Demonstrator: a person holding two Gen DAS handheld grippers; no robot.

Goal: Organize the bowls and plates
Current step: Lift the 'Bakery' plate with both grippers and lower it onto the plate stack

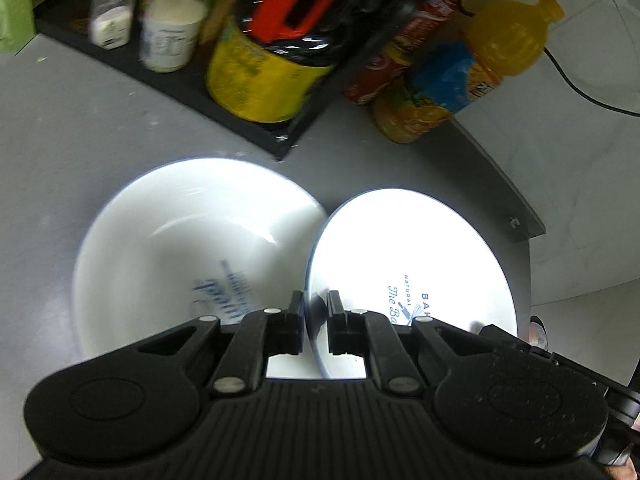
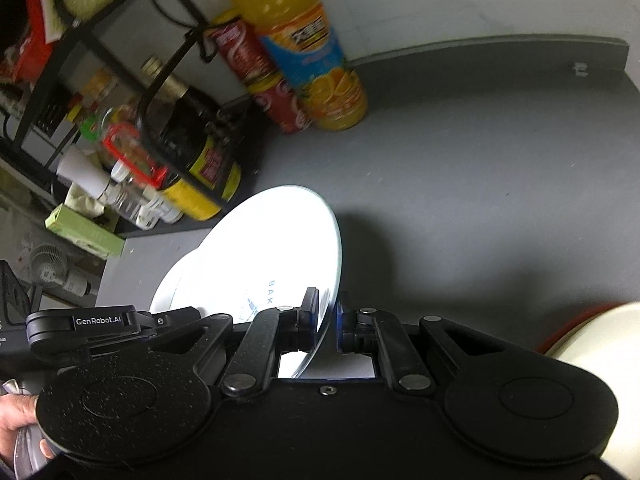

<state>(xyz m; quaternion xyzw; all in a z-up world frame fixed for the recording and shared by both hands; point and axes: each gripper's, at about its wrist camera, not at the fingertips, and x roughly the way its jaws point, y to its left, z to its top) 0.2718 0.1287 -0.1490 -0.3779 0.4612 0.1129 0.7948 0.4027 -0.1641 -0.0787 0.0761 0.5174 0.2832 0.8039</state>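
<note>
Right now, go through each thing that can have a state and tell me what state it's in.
Plate: lifted, tilted on edge, gripped at the rim from both sides.
Bowl: upright on the counter, empty.
Left gripper: shut on the plate's rim.
Right gripper: shut on the plate's rim.
Juice bottle: upright, capped, full.
Red can: upright beside the juice bottle.

Left gripper (image 1: 315, 322) and right gripper (image 2: 329, 322) side by side, jaws nearly closed on a thin rim.

One white bowl (image 1: 180, 248), one white plate (image 1: 408, 256), two hand-held grippers, one orange juice bottle (image 1: 472, 72), one red can (image 1: 384, 68).
</note>
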